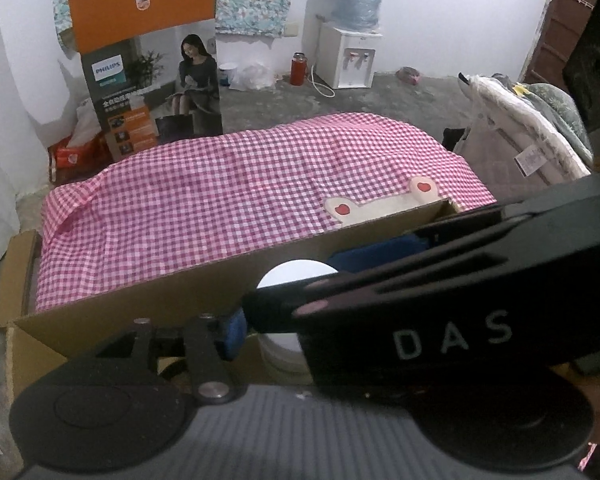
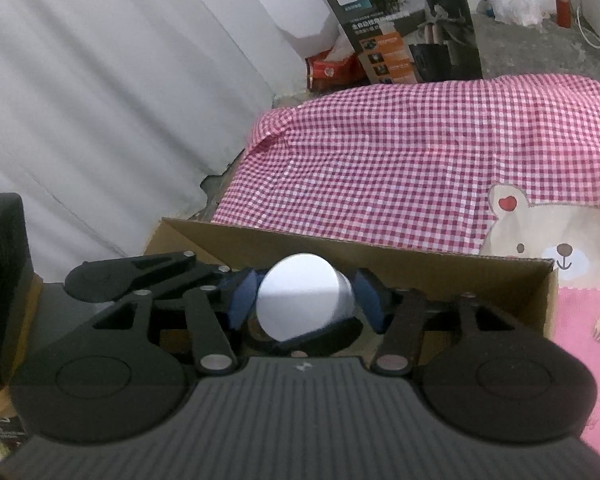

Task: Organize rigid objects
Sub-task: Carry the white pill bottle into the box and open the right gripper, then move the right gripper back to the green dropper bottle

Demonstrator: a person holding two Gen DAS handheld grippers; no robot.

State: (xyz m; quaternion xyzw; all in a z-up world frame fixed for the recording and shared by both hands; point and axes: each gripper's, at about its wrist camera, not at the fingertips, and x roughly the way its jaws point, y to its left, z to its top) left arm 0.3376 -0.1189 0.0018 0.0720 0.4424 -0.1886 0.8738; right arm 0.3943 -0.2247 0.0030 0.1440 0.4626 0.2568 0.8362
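step: we lower white cup (image 2: 306, 296) into box (image 2: 420, 266) | right hand-held gripper (image 2: 306, 300) part-open, pads just off cup | left hand-held gripper (image 1: 236, 330) grip unclear | next: withdraw clear

One open brown cardboard box (image 2: 440, 272) holds one white round-topped cylindrical container (image 2: 304, 296). One pink-and-white checked cloth (image 1: 240, 196) bears one cream bear picture (image 2: 556, 240). Behind stand one tall printed orange-topped carton (image 1: 148, 60), one white water dispenser (image 1: 350, 56) and one red flask (image 1: 298, 69).
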